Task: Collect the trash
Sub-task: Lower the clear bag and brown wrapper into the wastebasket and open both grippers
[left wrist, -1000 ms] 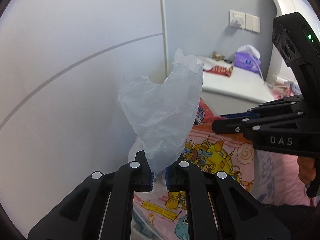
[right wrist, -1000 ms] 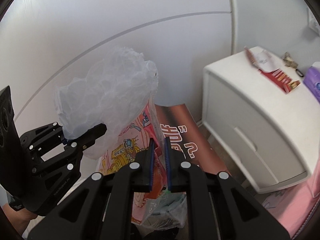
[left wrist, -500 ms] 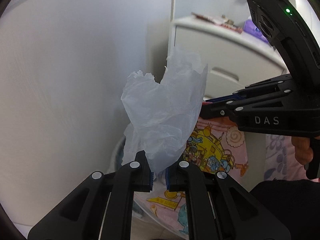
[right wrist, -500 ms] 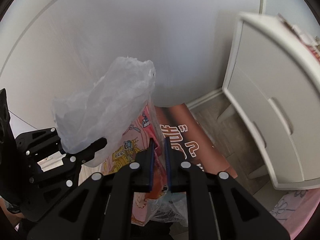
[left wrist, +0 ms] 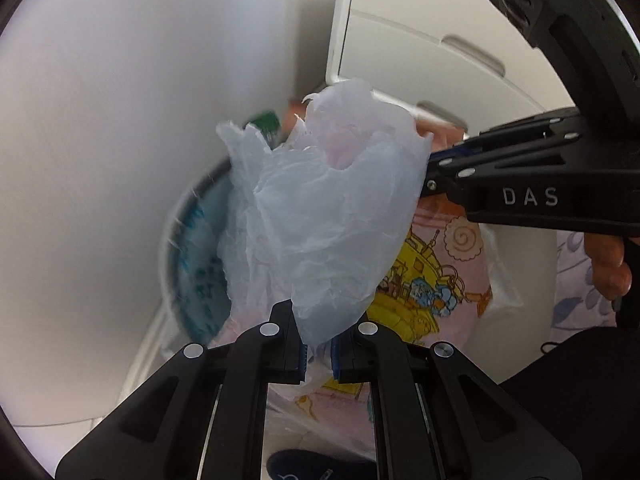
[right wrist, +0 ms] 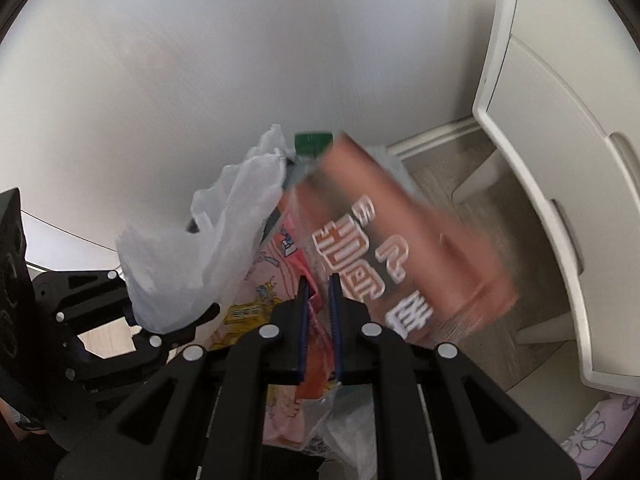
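I'm clamping both grippers — left gripper (left wrist: 318, 354) and right gripper (right wrist: 319, 312) — on handles of the thin translucent plastic trash bag (left wrist: 320, 216), hanging above the round grey bin (left wrist: 188, 248) — flimsy, slippery film, so gripping bunched handles.

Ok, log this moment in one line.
left gripper: shut on bag handle | right gripper: shut on bag edge | bin below

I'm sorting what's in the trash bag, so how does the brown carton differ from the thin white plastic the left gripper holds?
The brown carton is a stiff box with straight edges; the white plastic is limp and crumpled. The carton is opaque with large white lettering; the plastic is translucent and unprinted. The plastic is pinched in the left gripper; the carton touches neither gripper's jaws. Both stick up above the rest of the trash.
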A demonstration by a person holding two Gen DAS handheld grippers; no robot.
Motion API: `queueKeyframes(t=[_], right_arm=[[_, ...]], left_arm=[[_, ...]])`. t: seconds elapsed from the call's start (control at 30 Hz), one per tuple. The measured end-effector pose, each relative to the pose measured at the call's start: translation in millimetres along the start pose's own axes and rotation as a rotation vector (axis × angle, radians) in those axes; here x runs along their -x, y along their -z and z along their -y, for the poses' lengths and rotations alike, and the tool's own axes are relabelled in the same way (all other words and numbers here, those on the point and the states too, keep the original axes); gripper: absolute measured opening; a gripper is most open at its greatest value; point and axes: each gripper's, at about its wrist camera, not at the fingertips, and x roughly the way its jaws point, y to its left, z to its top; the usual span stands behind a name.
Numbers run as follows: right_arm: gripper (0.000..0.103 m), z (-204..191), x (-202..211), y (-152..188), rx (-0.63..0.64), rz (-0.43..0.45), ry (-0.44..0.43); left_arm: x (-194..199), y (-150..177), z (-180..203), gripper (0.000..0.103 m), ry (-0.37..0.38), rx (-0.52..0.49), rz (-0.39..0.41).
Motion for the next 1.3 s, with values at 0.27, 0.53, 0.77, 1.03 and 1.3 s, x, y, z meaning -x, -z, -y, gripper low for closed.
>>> queueKeyframes(t=[0.27, 0.53, 0.77, 1.03, 1.3], right_arm=[[0.012, 8, -35, 3, 0.005, -0.042, -0.016], [0.012, -6, -68, 0, 0.052, -0.100, 0.002], [0.012, -17, -92, -2, 0.077, -0.144, 0.025], [0.011, -52, -108, -2, 0.138, -0.164, 0.059], [0.012, -76, -106, 3, 0.142, -0.143, 0.058]], left_arm=[[-42, 13, -7, 0.007, 0.026, 0.053, -0.080], [-76, 19, -12, 0.007, 0.031, 0.059, -0.160], [-104, 8, -5, 0.008, 0.018, 0.067, -0.225], [-121, -1, 4, 0.008, 0.012, 0.035, -0.259], [-123, -11, 10, 0.016, -0.001, 0.022, -0.252]])
